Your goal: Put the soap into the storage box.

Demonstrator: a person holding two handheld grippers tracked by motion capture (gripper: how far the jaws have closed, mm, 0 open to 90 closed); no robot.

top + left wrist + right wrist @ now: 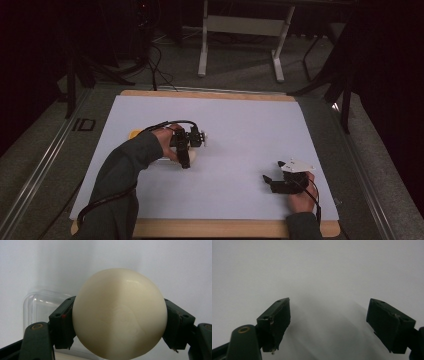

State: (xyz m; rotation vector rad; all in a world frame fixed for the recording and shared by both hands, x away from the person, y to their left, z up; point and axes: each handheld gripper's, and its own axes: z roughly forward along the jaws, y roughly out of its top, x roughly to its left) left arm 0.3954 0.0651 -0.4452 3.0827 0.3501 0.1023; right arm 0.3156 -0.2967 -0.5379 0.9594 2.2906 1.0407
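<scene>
Gripping a smooth cream-white ball (120, 315) between its two black jaws, the left gripper (120, 322) fills the lower half of the left gripper view, one pad pressed to each side of the ball. Behind the ball, at the left of that frame, a clear plastic container (45, 305) with rounded corners lies on the white sheet. In the high view the left gripper (186, 150) sits left of centre on the white sheet (240, 125), held by the person's left hand (165, 140), with a small yellow thing (135, 134) just to the left of the hand; what it is cannot be told. The right gripper (274, 172) rests in the lower right of the high view, held by the right hand (300, 197), well apart from the left one. In the right gripper view its jaws stand wide apart over bare sheet, the right gripper (328, 325) holding nothing.
</scene>
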